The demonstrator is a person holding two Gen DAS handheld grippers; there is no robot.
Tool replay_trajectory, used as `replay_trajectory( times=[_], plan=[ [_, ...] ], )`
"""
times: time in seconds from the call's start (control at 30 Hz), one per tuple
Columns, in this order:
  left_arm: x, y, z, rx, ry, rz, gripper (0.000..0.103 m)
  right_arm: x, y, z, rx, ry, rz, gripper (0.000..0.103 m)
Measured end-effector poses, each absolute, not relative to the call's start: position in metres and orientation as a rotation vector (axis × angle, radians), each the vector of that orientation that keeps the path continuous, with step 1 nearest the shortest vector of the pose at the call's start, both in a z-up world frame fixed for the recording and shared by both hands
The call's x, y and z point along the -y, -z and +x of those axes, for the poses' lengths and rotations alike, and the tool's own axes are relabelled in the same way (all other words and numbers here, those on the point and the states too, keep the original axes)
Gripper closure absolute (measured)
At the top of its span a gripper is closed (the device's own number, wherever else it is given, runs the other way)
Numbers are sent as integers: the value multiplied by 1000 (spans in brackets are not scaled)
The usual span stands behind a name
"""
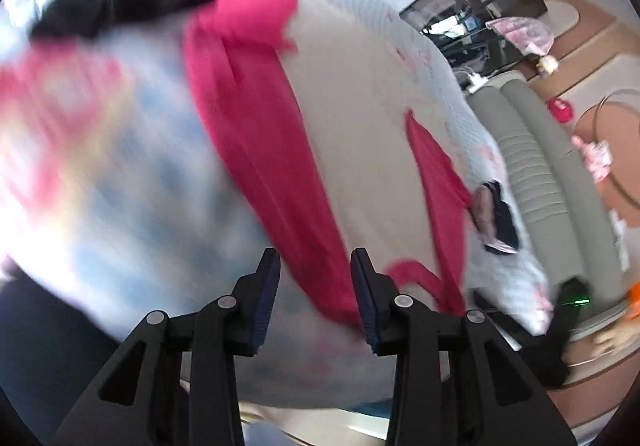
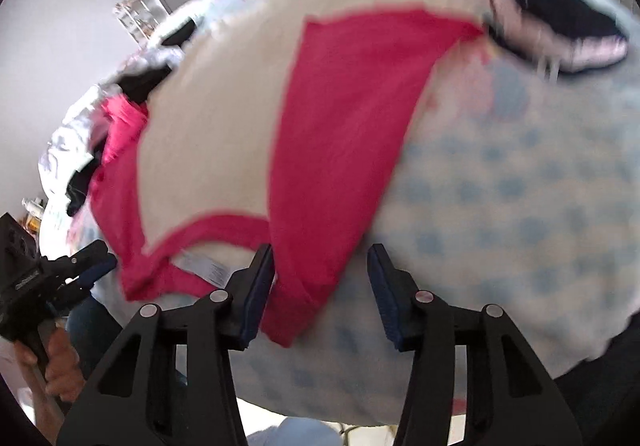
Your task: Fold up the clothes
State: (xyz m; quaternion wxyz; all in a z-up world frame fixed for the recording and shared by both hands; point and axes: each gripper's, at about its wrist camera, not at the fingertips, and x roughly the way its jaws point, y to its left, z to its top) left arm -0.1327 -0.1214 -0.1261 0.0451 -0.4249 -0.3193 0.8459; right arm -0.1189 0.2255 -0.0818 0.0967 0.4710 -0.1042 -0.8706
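Left tongs (image 1: 316,294): jaws wide, nothing gripped.
Right tongs (image 2: 322,286): jaws wide, nothing gripped.
Pink garment (image 2: 344,118): one, spread on the bed ahead of both tongs; its near edge lies between the right jaws.
Bed cover (image 2: 520,198): one, blue-dotted, under the garment.
Clothes pile (image 2: 100,134): one heap, far left of the right tongs.

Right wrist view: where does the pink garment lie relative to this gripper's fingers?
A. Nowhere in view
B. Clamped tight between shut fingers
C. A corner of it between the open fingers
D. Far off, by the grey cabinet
C. The right gripper stands with its fingers apart, and a corner of the pink garment lies between them on the blue-dotted bedding; no grip shows.
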Motion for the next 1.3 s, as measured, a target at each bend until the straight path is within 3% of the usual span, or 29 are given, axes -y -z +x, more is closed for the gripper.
replay_trajectory(
  times=[0.1, 0.23, 0.4, 0.57, 0.6, 0.67, 0.73, 0.8, 1.07, 1.13, 1.17, 1.2, 1.23, 1.3],
  plan=[
    [139, 117, -151, 879, -2677, -1319, 63, -212, 42, -125, 267, 2611, 1268, 40],
    [149, 119, -189, 703, -2720, -1411, 57, -174, 23, -154, 238, 2529, 1228, 39],
    [161, 121, -236, 474, -2760, -1519, 57, -126, 43, -185, 103, 2463, 1307, 38],
    [173, 122, -281, 248, -2780, -1611, 46, -99, 72, -201, 115, 2401, 1380, 38],
    [173, 117, -281, 278, -2775, -1581, 46, -95, 76, -203, 120, 2393, 1392, 38],
    [174, 106, -281, 337, -2764, -1521, 55, -87, 86, -207, 129, 2377, 1417, 38],
    [174, 94, -280, 394, -2751, -1461, 88, -80, 95, -211, 139, 2360, 1442, 38],
    [174, 83, -280, 450, -2736, -1402, 96, -78, 98, -211, 138, 2342, 1454, 38],
    [143, 31, -312, 641, -2574, -1183, 97, -136, 68, -203, 240, 2446, 1408, 37],
    [108, 19, -350, 671, -2463, -1175, 91, -154, 59, -202, 275, 2485, 1390, 36],
    [88, 24, -375, 656, -2402, -1217, 82, -163, 56, -201, 289, 2506, 1385, 34],
    [80, 33, -388, 633, -2375, -1305, 48, -168, 55, -201, 298, 2516, 1388, 34],
    [72, 41, -399, 612, -2354, -1381, 42, -171, 56, -200, 307, 2518, 1392, 34],
    [70, 50, -398, 599, -2410, -1408, 43, -171, 60, -198, 327, 2478, 1406, 34]
  ],
)
